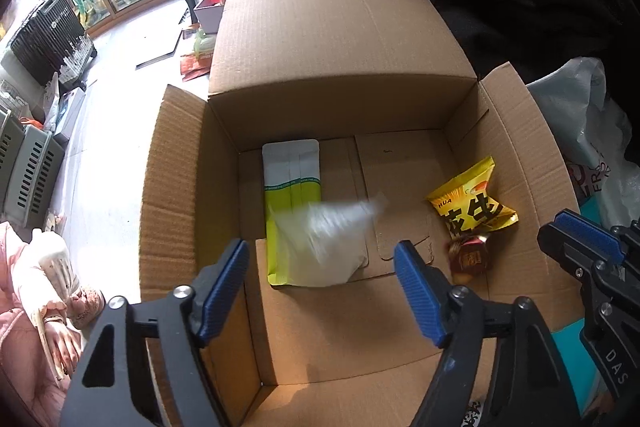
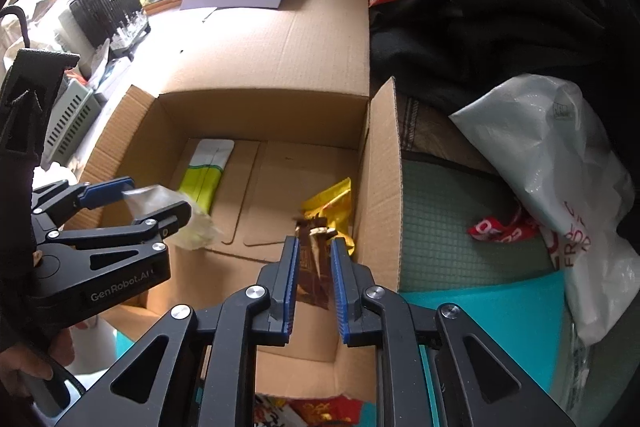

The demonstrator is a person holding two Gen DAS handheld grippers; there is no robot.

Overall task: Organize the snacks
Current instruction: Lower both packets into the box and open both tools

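Observation:
An open cardboard box (image 1: 340,107) (image 2: 264,83) holds a green-and-white pouch (image 1: 292,183) (image 2: 206,173) and a yellow snack bag (image 1: 472,203) (image 2: 332,203). A clear white bag (image 1: 332,243) (image 2: 176,211), blurred by motion, is in the air below my open left gripper (image 1: 320,287) (image 2: 156,197), above the box floor. My right gripper (image 2: 314,267) is partly closed around a brown wrapped snack (image 2: 314,263) over the box's right side; the snack also shows in the left wrist view (image 1: 470,259). The right gripper's fingers (image 1: 588,235) appear at the left view's right edge.
A white plastic bag (image 2: 560,163) and a red wrapper (image 2: 500,227) lie right of the box on a green mat (image 2: 440,211). Black clothing (image 2: 500,7) is piled behind. More snack packs (image 2: 312,409) lie in front of the box. Crates (image 1: 28,163) stand at the left.

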